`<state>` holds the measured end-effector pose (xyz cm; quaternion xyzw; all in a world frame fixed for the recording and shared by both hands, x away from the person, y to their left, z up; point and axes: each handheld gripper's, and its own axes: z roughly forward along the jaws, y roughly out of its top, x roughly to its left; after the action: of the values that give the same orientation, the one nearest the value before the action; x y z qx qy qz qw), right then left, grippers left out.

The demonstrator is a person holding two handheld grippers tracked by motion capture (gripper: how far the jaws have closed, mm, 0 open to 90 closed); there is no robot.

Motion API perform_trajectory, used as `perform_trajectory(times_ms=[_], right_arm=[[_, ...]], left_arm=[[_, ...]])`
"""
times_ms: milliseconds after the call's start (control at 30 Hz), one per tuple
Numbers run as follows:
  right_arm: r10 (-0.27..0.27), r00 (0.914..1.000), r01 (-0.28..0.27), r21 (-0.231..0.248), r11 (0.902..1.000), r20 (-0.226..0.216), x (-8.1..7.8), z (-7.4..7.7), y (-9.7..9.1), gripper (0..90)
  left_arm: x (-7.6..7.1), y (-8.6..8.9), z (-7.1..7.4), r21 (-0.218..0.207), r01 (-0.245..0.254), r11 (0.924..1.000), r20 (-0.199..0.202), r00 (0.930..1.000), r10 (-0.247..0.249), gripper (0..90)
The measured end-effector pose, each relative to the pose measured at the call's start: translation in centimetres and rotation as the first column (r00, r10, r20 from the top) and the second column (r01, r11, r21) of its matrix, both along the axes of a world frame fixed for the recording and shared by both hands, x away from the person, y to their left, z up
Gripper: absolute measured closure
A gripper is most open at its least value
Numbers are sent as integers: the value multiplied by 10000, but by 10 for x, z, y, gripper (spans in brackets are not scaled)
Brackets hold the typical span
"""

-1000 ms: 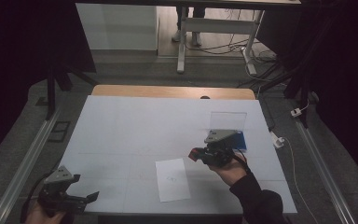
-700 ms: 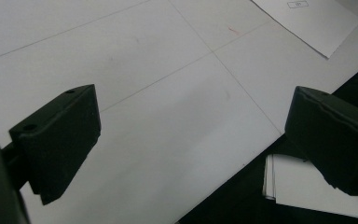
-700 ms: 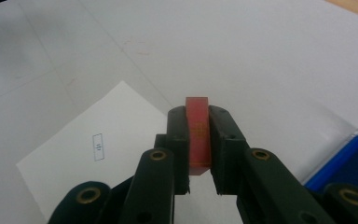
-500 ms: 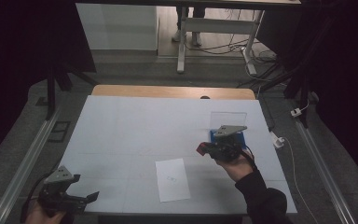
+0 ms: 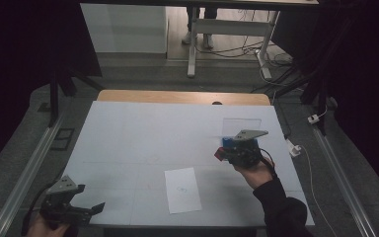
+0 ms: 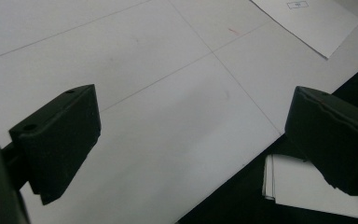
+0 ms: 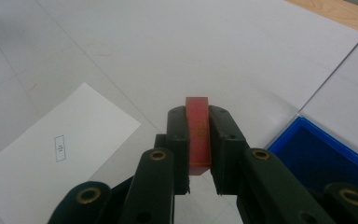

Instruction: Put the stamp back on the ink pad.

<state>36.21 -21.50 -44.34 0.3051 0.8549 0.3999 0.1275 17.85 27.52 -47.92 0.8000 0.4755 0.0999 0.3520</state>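
Right hand-held gripper [image 7: 199, 184] clamped on a red block [image 7: 198, 135], block upright between the jaws, tip sticking out past them. Blue tray [image 7: 326, 158] just beside it, white card [image 7: 51, 154] on the bench [image 5: 128, 133] on its other side. Left hand-held gripper [image 6: 191, 135] wide open, nothing between jaws, well apart from the block.

The right gripper [image 7: 199, 149] is black with brass-coloured rivets, and the flat block [image 7: 198, 135] clamped in its jaws is red with faint small markings on its edge. Beside that block, the tray [image 7: 324, 156] is deep blue with a clear lid, while the sheet of paper [image 7: 51, 154] is white with one small blue-outlined rectangle. The table [image 5: 143, 133] under the block is pale grey-white with thin pencil lines, its far edge light wood, and the left gripper [image 6: 200, 135] is black too.
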Motion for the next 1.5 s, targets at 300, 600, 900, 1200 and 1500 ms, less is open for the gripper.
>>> perform_trajectory(times_ms=[300, 600, 900, 1200, 1500], right_arm=[[-301, 9995, 301, -33, 9995, 41, 5, 0, -7, 795], [-602, 9982, 602, -67, 9982, 21, 10, -1, -14, 795], [-937, 9956, 937, -20, 9956, 39, 17, -2, -23, 795], [-1286, 9916, 1287, -99, 9916, 106, 23, -3, -31, 796], [-1591, 9872, 1593, -182, 9871, 125, 30, -4, -38, 795]], left_arm=[[0, 0, 0, -5, 3, 10000, -1, 10000, -3, 37], [0, 0, 0, -7, 6, 10000, 2, 10000, -6, 37], [0, 0, 0, -15, 4, 10000, 2, 10000, -4, 37], [0, 0, 0, -14, 7, 10000, 3, 10000, -7, 37], [0, 0, 0, -19, 3, 10000, -1, 10000, -3, 37]])
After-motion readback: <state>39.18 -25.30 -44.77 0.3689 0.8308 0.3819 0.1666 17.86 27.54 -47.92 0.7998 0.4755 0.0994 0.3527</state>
